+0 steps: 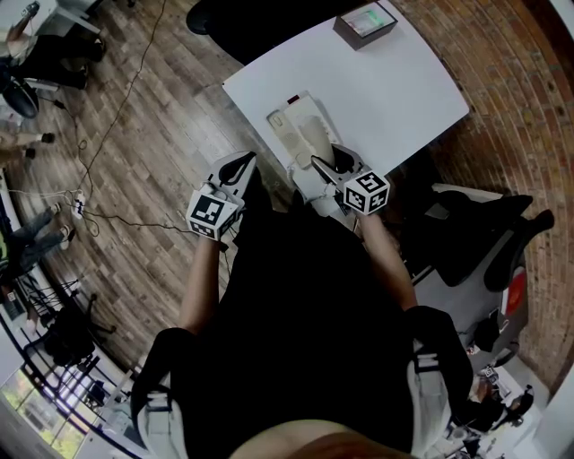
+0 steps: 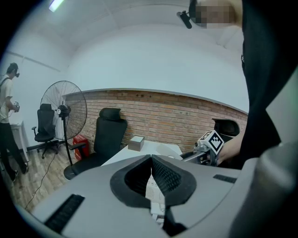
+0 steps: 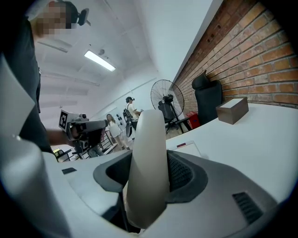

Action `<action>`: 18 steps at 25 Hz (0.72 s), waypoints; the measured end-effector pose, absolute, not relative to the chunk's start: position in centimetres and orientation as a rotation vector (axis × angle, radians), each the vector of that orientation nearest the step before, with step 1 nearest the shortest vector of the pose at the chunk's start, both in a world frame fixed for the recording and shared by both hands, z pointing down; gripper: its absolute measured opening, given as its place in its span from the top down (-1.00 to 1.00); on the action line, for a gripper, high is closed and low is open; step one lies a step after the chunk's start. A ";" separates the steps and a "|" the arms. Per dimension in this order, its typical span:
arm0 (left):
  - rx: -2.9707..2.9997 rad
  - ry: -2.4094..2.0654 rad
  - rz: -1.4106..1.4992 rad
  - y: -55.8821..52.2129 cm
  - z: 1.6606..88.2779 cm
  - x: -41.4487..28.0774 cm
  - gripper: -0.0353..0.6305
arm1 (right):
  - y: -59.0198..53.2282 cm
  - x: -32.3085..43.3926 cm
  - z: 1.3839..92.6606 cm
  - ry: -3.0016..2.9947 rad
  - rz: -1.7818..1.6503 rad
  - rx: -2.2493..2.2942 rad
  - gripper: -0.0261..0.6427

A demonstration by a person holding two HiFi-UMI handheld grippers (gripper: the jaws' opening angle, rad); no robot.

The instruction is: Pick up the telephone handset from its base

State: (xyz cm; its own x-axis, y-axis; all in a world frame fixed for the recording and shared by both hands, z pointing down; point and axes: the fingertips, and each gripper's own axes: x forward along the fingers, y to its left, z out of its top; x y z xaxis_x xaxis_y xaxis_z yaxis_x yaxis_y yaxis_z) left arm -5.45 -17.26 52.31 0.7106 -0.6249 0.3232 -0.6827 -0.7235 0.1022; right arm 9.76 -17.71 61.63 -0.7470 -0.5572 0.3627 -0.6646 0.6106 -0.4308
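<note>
1 table [image 1: 404,90], on it 1 phone base [image 1: 285,125] & 1 small box [image 1: 365,22]; 1 handset [image 3: 146,158]. By table's near corner, 2 grippers: left gripper [image 1: 235,168], right gripper [image 1: 334,163]. Round the table: 1 fan [image 2: 64,109], 3 black chairs [image 2: 109,132].

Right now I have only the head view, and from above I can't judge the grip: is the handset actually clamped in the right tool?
Observer: Yes. In the right gripper view the handset stands between the pads of the right tool, which are closed on its sides.
Operator: Is the left tool carrying anything?
Observer: No. The left gripper view shows the left tool with its tips together and nothing gripped.
Operator: Anything standing nearby that I can't see?
Observer: A pedestal fan stands on the floor in front of the brick wall.
</note>
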 end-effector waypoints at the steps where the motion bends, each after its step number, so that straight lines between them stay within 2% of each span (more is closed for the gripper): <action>1: 2.702 -1.049 0.395 -17.2 52.3 -5.3 0.83 | -17.7 9.8 61.5 -2.648 0.824 1.010 0.31; 18: 2.697 -1.067 0.412 -15.9 52.3 -3.0 0.83 | -16.6 11.9 60.7 -2.684 0.817 0.975 0.31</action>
